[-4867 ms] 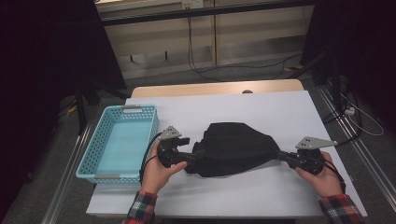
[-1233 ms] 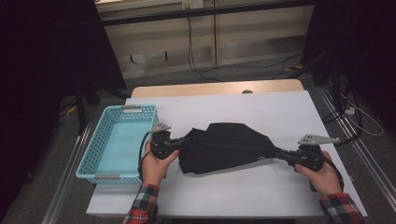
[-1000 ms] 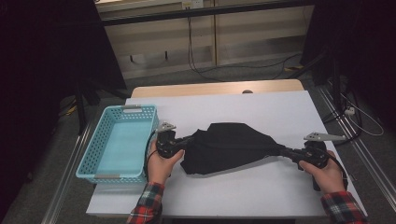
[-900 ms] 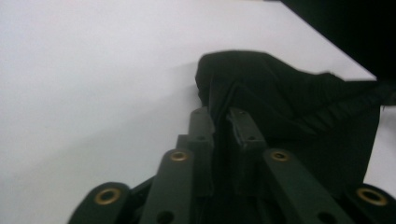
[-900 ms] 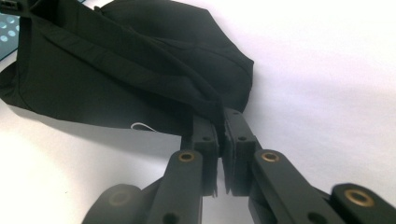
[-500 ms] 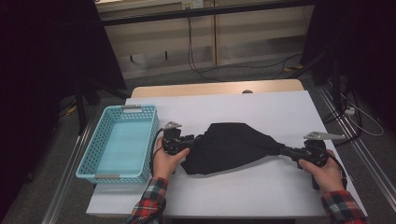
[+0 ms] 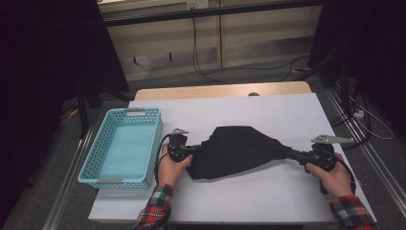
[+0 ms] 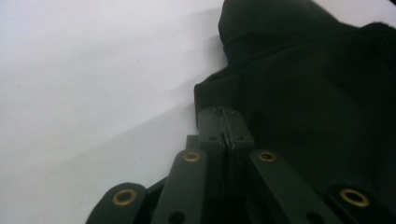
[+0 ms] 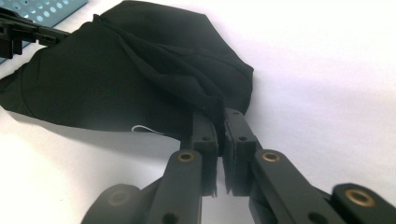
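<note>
The black garment (image 7: 237,152) lies crumpled on the white table (image 7: 268,201), just right of the blue basket (image 7: 122,148) and apart from it. The left gripper (image 7: 194,151) sits at the garment's near-basket edge; its jaws have just been closing and now stand pressed together, and whether any cloth is caught between them cannot be told. The right gripper (image 7: 294,154), on the garment's far side from the basket, is clamped on a drawn-out corner of the fabric. Beyond the basket and table, cables trail over the floor (image 7: 210,76). Nothing lies between garment and basket.
</note>
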Demonstrator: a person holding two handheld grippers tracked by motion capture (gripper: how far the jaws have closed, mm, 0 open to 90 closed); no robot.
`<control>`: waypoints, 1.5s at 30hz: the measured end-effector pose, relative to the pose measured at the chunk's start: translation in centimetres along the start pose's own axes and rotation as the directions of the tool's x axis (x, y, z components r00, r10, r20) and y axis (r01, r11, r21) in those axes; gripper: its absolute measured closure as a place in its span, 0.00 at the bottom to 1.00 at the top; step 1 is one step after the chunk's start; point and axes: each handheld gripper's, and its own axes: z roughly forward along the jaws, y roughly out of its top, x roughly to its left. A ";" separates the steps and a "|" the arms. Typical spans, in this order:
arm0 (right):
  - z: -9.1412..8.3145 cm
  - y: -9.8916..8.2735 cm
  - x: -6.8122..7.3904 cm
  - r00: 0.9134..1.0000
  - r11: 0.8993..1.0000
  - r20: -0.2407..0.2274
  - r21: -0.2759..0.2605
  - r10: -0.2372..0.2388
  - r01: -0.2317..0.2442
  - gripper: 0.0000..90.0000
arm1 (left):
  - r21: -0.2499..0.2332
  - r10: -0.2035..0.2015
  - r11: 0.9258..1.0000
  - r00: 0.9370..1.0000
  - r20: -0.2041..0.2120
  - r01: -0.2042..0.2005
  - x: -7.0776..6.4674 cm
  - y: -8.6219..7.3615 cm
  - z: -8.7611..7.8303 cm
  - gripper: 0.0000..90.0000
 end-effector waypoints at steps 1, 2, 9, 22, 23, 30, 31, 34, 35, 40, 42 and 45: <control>-0.1 0.0 0.0 1.000 1.000 0.000 -0.001 0.003 -0.003 0.94 | 0.000 0.000 1.000 1.000 0.000 0.000 0.0 0.0 0.0 0.99; -0.1 0.0 0.0 1.000 1.000 -0.002 -0.006 0.005 -0.005 0.94 | -0.043 -0.018 0.999 1.000 -0.002 0.018 0.2 0.3 -1.1 0.99; -0.2 0.4 0.2 0.999 0.998 -0.023 -0.054 0.037 -0.038 0.94 | -0.104 -0.013 0.995 1.000 -0.011 0.012 0.3 0.7 -3.7 1.00; 2.4 1.5 0.4 0.999 0.999 0.003 -0.039 0.032 -0.032 0.85 | -0.098 -0.020 0.995 0.999 -0.034 0.016 0.2 0.3 -3.9 1.00; 2.5 1.5 0.5 0.999 0.999 0.004 -0.034 0.032 -0.032 0.85 | -0.101 -0.019 0.995 0.999 -0.036 0.015 0.2 0.4 -4.0 1.00; 2.3 1.6 0.7 1.000 0.999 0.002 -0.045 0.002 -0.002 0.97 | -0.112 -0.018 0.994 0.999 -0.040 0.014 0.2 0.5 -4.0 1.00; 2.3 1.6 0.7 1.000 0.999 0.002 -0.045 0.002 -0.002 0.97 | -0.112 -0.018 0.994 0.999 -0.040 0.014 0.2 0.5 -4.0 1.00; 1.6 1.9 0.9 1.000 0.996 0.007 -0.086 -0.001 0.002 0.97 | -0.130 -0.020 0.991 0.999 -0.037 0.015 0.1 0.7 -4.5 1.00; 1.1 2.2 0.9 1.000 0.994 0.005 -0.111 0.004 -0.003 0.97 | -0.137 -0.019 0.991 0.999 -0.035 0.014 0.1 0.7 -4.7 1.00; 0.0 3.3 1.1 1.000 0.990 0.004 -0.139 -0.015 0.015 0.97 | -0.178 -0.007 0.984 1.000 -0.020 0.003 -0.4 1.5 -5.7 1.00; -0.2 3.7 1.0 1.000 0.988 0.005 -0.152 -0.018 0.018 0.97 | -0.187 -0.007 0.982 1.000 -0.017 0.004 -0.4 1.6 -5.9 1.00; -0.5 4.1 1.0 1.000 0.986 0.004 -0.165 -0.016 0.016 0.97 | -0.210 -0.011 0.978 1.000 -0.006 0.009 -0.4 2.1 -6.4 1.00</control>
